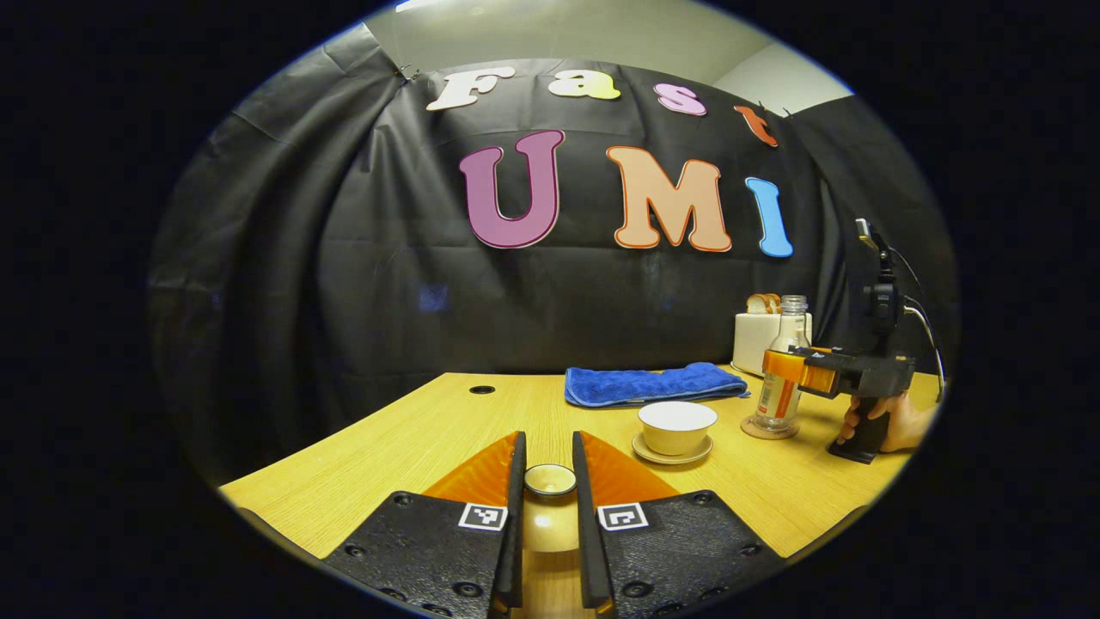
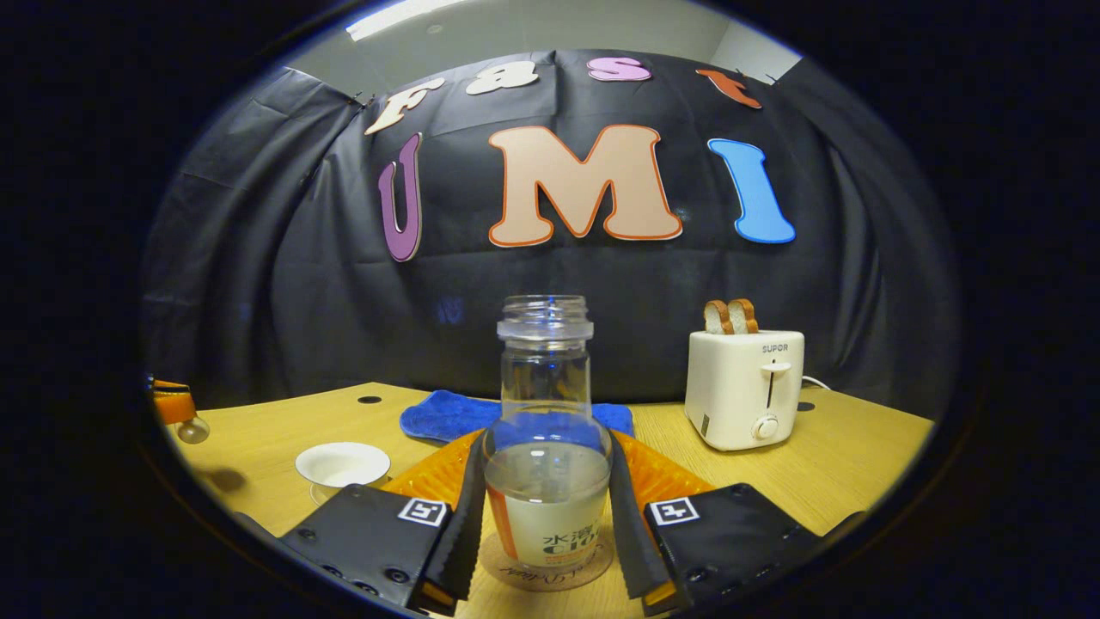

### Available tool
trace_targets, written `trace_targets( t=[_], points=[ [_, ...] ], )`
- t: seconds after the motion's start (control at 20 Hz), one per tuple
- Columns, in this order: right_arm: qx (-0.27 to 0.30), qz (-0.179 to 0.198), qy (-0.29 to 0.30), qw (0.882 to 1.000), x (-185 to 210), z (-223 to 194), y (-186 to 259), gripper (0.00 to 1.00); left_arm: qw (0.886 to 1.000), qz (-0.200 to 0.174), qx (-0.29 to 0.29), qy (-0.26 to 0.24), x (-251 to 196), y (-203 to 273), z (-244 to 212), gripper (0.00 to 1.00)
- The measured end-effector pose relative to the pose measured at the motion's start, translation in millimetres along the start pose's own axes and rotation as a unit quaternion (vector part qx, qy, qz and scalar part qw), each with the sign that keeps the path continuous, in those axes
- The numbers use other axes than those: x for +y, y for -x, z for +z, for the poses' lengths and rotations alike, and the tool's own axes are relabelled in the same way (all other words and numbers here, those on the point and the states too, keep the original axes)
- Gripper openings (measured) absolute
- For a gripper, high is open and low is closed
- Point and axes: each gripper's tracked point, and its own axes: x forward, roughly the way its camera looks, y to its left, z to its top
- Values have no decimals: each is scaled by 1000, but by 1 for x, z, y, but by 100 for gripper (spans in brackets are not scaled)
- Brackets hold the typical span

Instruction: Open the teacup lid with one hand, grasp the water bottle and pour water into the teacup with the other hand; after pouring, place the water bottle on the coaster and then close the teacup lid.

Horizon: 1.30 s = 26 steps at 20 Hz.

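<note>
Teacup open, bottle on coaster

Teacup (image 1: pixel 677 426) stands uncovered at the table's (image 1: pixel 412 447) centre; its lid (image 1: pixel 550 480) is pinched by the left gripper (image 1: pixel 548 481), held clear at seven o'clock. Bottle (image 2: pixel 546 464) rests upright on the coaster (image 2: pixel 550 574), right gripper (image 2: pixel 545 516) fingers flanking it; contact uncertain. Judgement: lid closing remains.

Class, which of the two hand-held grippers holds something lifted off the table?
The left hand-held gripper: it holds the small teacup lid aloft; the clear bottle stands on its coaster.
</note>
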Motion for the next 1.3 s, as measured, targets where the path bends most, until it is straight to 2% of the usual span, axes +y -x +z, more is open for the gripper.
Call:
trace_targets(
  t=[0.1,0.3,0.35,0.4,0.5,0.55,0.65,0.85,1.0,1.2,1.25,1.3],
  points=[
    [17,-9,-1,1000,-3,-8,0,73,1000,1,1,-1,0,-1,-1,23],
    [11,-18,2,1000,-6,-4,5,89,1000,1,1,-1,0,-1,-1,24],
    [12,-16,2,1000,-5,-4,7,90,1000,1,1,-1,0,-2,-1,24],
    [11,-15,2,1000,-4,-4,8,84,1000,0,1,-1,0,-1,0,24],
    [10,-22,4,1000,-8,-5,16,95,1000,0,1,-1,0,-1,-1,24],
    [8,-24,4,1000,-10,-4,22,90,1000,2,1,-1,-1,-2,0,24],
    [7,-29,5,1000,-16,-5,39,90,1000,4,1,0,0,-5,0,24],
    [7,-7,4,1000,-33,-2,79,90,1000,-15,2,-1,-14,-37,-2,24],
    [5,-19,3,1000,-66,0,106,90,999,-52,2,0,-43,-74,-2,26],
    [3,-40,3,999,-99,3,135,89,998,-62,1,1,-67,-110,-2,24],
    [3,-42,3,999,-103,4,139,94,998,-64,1,1,-71,-115,-1,24],
    [3,-43,3,999,-106,4,142,89,998,-64,1,1,-76,-118,-1,24]
  ],
)
